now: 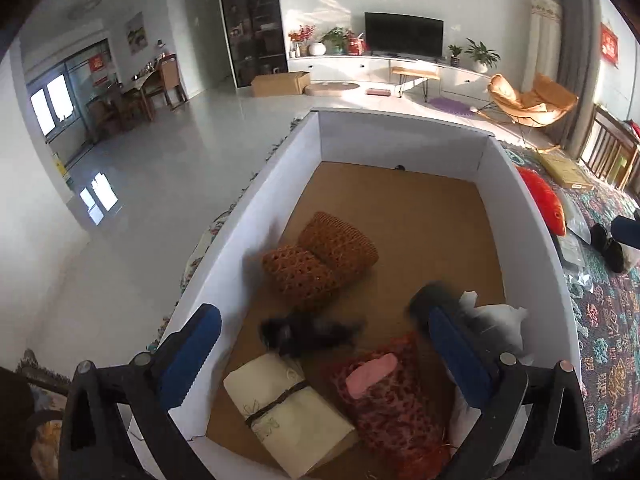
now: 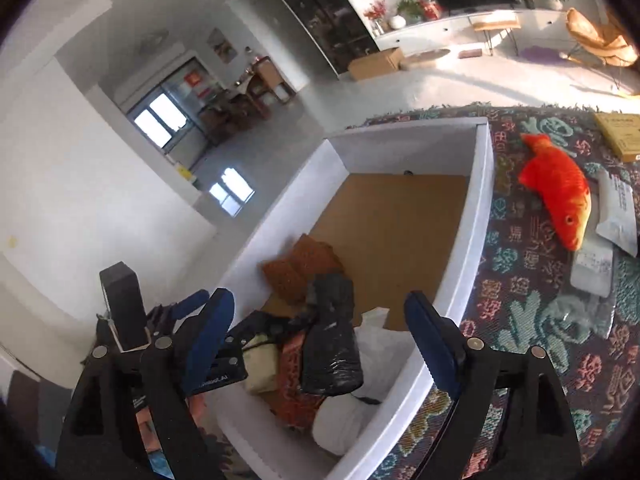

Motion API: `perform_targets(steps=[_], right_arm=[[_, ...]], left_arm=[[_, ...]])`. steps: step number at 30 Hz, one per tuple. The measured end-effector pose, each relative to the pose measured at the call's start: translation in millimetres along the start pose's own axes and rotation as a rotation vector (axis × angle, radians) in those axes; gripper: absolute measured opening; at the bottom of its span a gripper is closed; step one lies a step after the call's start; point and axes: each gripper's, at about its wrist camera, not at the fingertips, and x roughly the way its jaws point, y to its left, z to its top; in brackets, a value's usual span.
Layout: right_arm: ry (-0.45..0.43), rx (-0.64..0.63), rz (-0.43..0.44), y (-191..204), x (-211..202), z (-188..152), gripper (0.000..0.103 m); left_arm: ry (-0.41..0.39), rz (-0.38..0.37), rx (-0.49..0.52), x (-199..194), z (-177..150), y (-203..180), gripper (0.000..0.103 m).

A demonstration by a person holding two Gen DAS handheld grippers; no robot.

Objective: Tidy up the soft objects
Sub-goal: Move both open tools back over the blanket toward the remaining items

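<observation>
Left wrist view: your left gripper (image 1: 320, 344) hangs wide open over the white box (image 1: 404, 128), holding nothing. The woven pillows (image 1: 320, 264), cream bundle (image 1: 286, 408) and red pouch (image 1: 392, 396) lie inside.

Right wrist view: your right gripper (image 2: 316, 340) is also spread wide and empty, above the box's near corner. The orange fish toy (image 2: 558, 196) lies outside on the patterned cloth (image 2: 520, 280), ahead and to the right, nearer this hand. Its long axis runs diagonally, head toward you, tail pointing away.

left tool (image 2: 218, 376) body: partial white lettering "…obot.ai"; nothing else legible.
</observation>
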Motion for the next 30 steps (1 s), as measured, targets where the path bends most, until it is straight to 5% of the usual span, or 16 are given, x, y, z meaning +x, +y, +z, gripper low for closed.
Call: perform_targets(steps=[3, 7, 11, 15, 18, 25, 30], right_arm=[[-0.076, -0.006, -0.136, -33.6, -27.2, -7.3, 0.089], [-0.159, 0.051, -0.446, -109.3, -67.3, -43.6, 0.089], [-0.088, 0.214, -0.738, -209.5, -87.5, -104.9, 0.089], [-0.105, 0.310, -0.851, -252.6, -108.2, -158.1, 0.089], [-0.161, 0.337, -0.863, -250.0, -121.5, -160.9, 0.089], [-0.203, 0.415, -0.858, -266.8, -136.2, -167.1, 0.089], [-0.141, 0.353, -0.952, -257.6, -114.3, -160.4, 0.093]], left_arm=[[-0.007, -0.077, -0.053, -3.1, -5.9, -0.3, 0.103], [0.001, -0.247, -0.023, -15.7, -9.0, -47.3, 0.103], [0.015, -0.455, 0.135, -42.3, -20.6, -131.8, 0.103], [0.070, -0.595, 0.319, -57.8, -53.6, -225.2, 0.103], [0.126, -0.600, 0.327, -35.7, -81.3, -280.7, 0.103], [0.082, -0.302, 0.365, 32.2, -119.1, -341.9, 0.103], [0.072, -0.335, 0.331, 32.8, -118.5, -331.5, 0.103]])
